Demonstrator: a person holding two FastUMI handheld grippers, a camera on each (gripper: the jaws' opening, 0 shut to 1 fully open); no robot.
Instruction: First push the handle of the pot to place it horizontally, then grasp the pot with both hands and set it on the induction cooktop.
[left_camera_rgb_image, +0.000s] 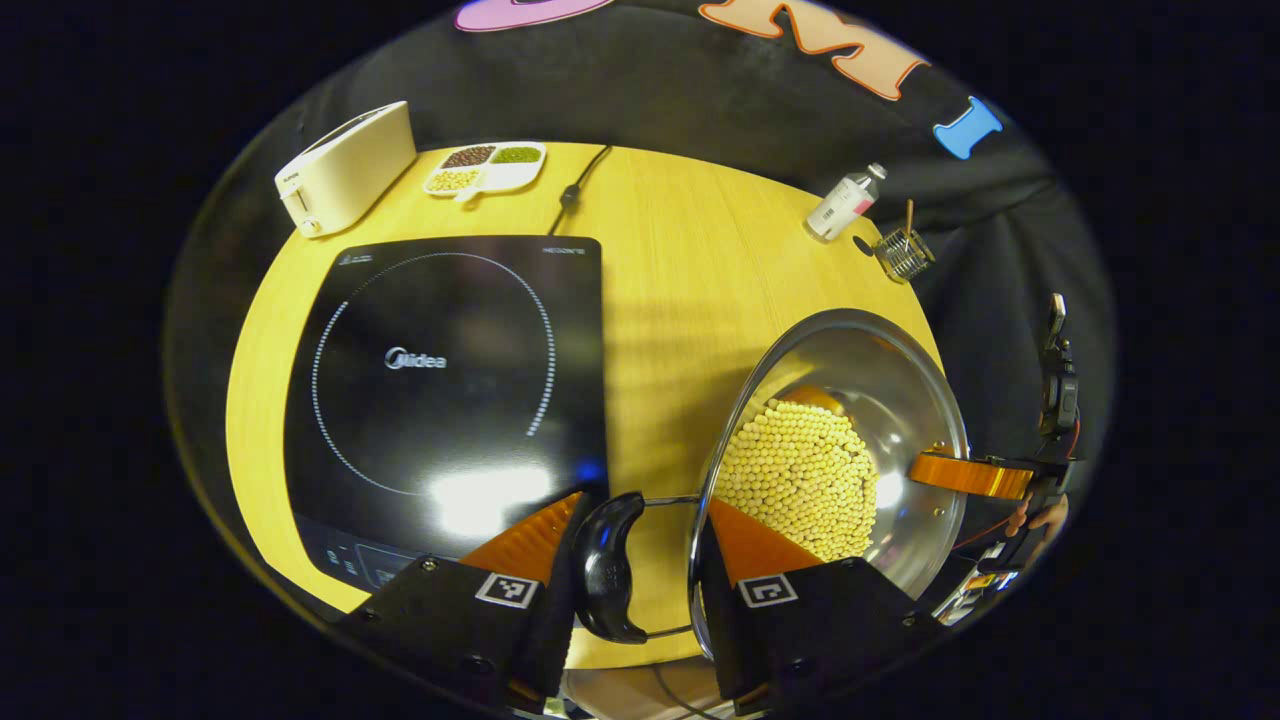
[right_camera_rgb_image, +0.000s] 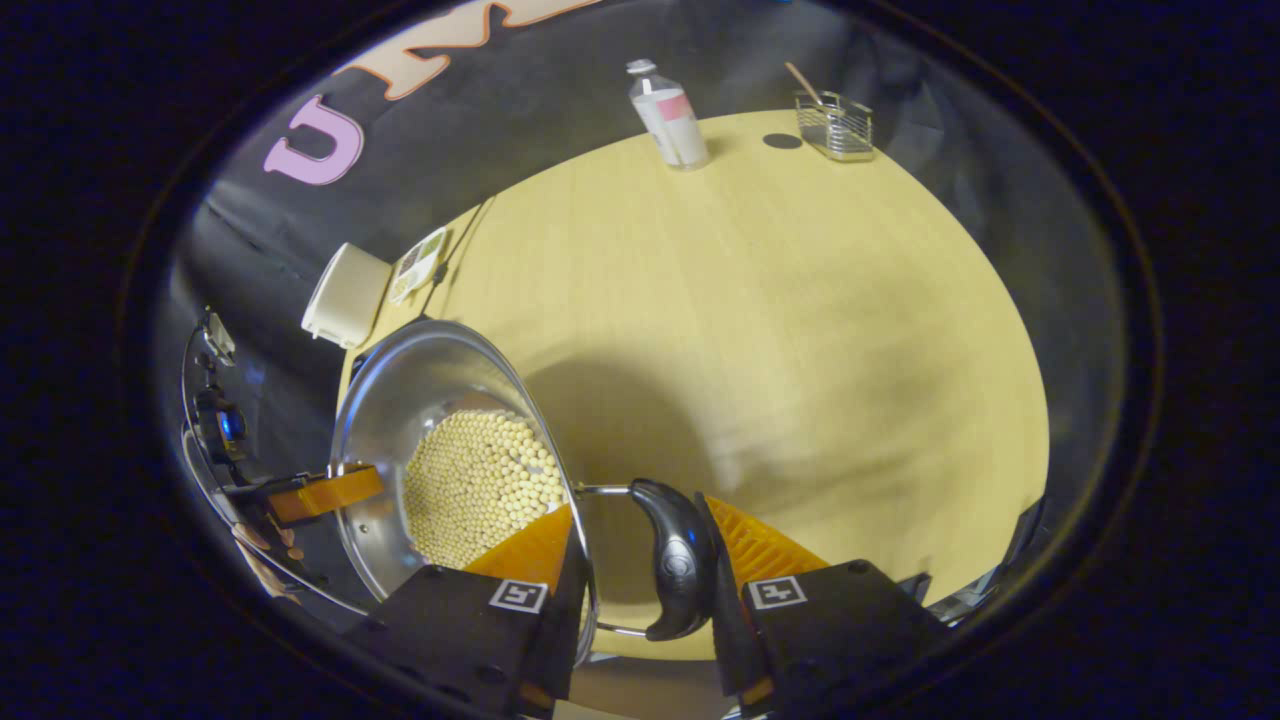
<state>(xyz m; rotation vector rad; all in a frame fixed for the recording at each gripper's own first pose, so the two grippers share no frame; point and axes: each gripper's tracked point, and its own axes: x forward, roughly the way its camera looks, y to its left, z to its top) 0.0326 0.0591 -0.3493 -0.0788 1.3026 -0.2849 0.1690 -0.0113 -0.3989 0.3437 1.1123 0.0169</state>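
My left fingers straddle the pot's near side handle, one finger outside it, the other inside the rim over the beans; spread, whether they pinch I cannot tell. Induction cooktop lies left of the pot, bare, on the worktop. My right fingers bracket the opposite handle likewise. Judgement: handles look level, both grasps nearly set; lift and transfer remain.
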